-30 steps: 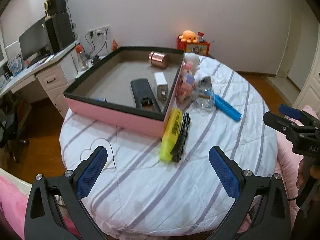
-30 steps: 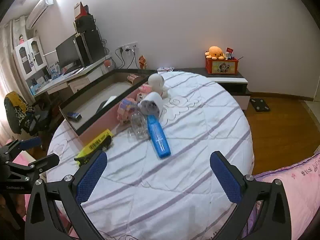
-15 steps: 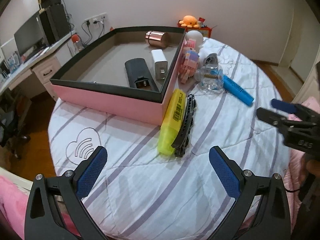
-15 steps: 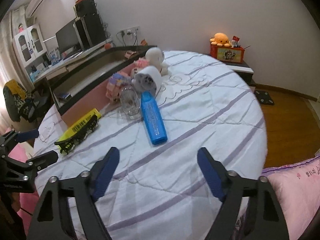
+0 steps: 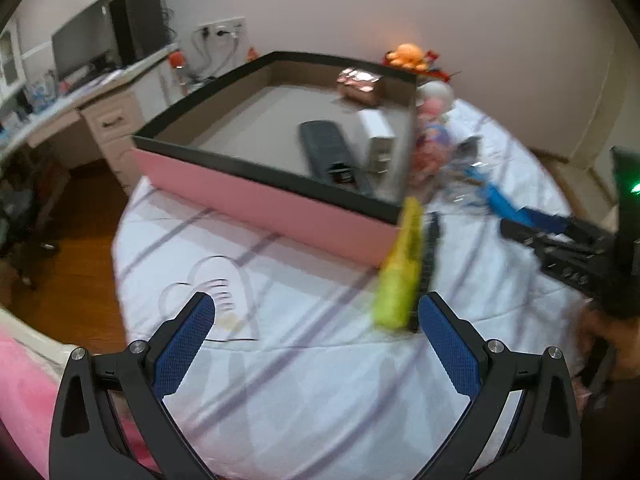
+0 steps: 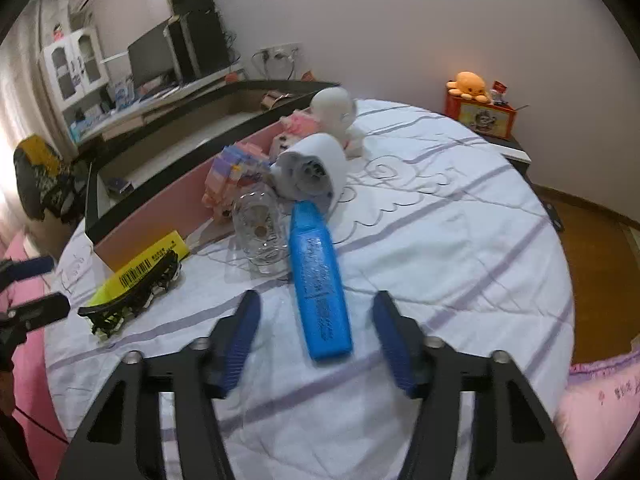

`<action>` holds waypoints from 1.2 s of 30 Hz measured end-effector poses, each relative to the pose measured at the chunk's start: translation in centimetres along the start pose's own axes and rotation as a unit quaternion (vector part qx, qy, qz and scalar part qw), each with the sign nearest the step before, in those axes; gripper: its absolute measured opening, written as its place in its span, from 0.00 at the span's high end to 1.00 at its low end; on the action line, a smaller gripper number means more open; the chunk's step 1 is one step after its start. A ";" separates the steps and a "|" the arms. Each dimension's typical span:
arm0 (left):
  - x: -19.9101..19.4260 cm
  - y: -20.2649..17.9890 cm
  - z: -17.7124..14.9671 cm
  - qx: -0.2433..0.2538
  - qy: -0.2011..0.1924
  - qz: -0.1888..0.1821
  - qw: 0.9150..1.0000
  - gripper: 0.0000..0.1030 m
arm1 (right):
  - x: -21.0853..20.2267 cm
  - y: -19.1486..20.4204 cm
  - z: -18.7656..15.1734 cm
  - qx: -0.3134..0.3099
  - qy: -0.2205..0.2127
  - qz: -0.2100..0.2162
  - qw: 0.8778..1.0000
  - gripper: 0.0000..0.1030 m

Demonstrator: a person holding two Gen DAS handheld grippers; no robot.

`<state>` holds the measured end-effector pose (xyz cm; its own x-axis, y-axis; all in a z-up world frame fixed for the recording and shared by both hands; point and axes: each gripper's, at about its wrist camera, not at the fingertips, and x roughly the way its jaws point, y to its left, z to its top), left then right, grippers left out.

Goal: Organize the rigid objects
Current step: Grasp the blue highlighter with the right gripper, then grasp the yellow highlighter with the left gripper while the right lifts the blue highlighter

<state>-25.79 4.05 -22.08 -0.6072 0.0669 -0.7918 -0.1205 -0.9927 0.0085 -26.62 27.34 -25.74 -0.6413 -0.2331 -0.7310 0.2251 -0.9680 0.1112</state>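
On the striped round table a blue highlighter (image 6: 316,276) lies pointing away from me. Its near end sits between the fingers of my right gripper (image 6: 317,298). The jaws are closing, and gaps still show between the pads and the highlighter. My left gripper (image 5: 316,312) stands wide open and holds nothing. Just ahead of its right finger (image 5: 448,344) lie a yellow highlighter (image 5: 400,272) and a black hair clip (image 5: 430,248). The pink box with a black rim (image 5: 260,200) holds a dark remote (image 5: 328,148), a white charger (image 5: 376,136) and a copper can (image 5: 360,86).
Beyond the blue highlighter stand a clear glass (image 6: 260,232), a white cylinder on its side (image 6: 316,168), a brick toy (image 6: 236,176) and a white figurine (image 6: 334,110). A desk with a monitor (image 5: 80,52) is at the left. Pink bedding (image 6: 600,392) borders the table.
Both grippers came lower and closer to the table. The right jaws narrowed from wide open to either side of the blue highlighter's near end. The left view swung toward the yellow highlighter.
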 end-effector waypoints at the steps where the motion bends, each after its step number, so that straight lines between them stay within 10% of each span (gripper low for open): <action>1: 0.3 0.1 0.0 0.002 0.002 0.014 1.000 0.00 | 0.3 0.1 0.0 -0.006 0.005 0.001 1.000 0.58; 4: 1.5 0.2 -0.2 0.007 0.022 0.025 0.999 0.00 | 0.1 0.2 -0.1 -0.012 0.007 -0.001 1.000 0.75; 23: 3.9 -4.8 0.4 0.055 0.023 -0.017 0.998 0.03 | -2.8 -2.5 -3.0 0.021 0.013 0.034 0.999 0.75; 30: 3.5 -6.4 0.3 0.084 0.009 -0.047 0.995 0.56 | -2.4 -2.2 -2.8 0.024 0.003 0.028 0.999 0.75; 36: 2.9 -6.2 -0.1 0.087 0.015 -0.077 0.993 0.73 | -1.5 -2.2 -2.1 0.028 0.001 0.027 0.999 0.70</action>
<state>-26.72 10.40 -24.43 -0.5474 0.2106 -0.8100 -0.3459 -0.9382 -0.0102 -24.56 30.06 -26.31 -0.6271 -0.2854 -0.7248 0.2178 -0.9576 0.1886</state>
